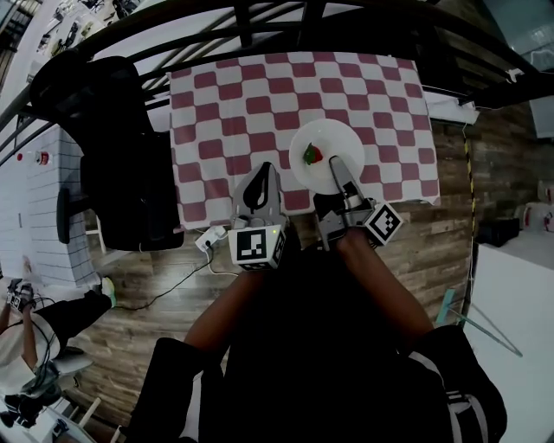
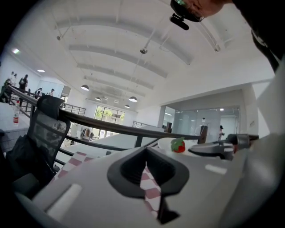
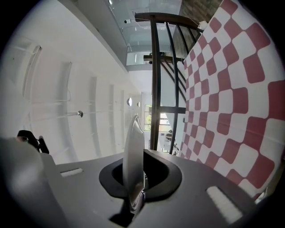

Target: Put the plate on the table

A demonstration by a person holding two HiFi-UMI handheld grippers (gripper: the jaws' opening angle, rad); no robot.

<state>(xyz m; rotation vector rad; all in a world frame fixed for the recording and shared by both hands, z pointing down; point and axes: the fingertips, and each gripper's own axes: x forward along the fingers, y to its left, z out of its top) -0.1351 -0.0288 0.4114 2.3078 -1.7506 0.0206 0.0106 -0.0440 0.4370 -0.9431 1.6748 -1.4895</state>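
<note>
A white plate [image 1: 336, 138] with a red strawberry [image 1: 312, 155] on it lies over the near right part of the table with the red-and-white checked cloth [image 1: 225, 112]. My right gripper [image 1: 336, 166] is shut on the plate's near rim. In the right gripper view the plate [image 3: 133, 147] shows edge-on between the jaws of the right gripper [image 3: 137, 187], beside the cloth [image 3: 231, 89]. Whether the plate touches the cloth I cannot tell. My left gripper [image 1: 262, 173] is shut and holds nothing at the table's near edge. The left gripper view shows the left gripper [image 2: 149, 178] and, beyond it, the strawberry [image 2: 178, 145].
A black office chair [image 1: 112, 156] stands at the table's left. A black railing [image 1: 303, 26] runs behind the table. A white power strip [image 1: 210, 238] with a cable lies on the wooden floor by the near edge. A seated person [image 1: 35, 329] is at lower left.
</note>
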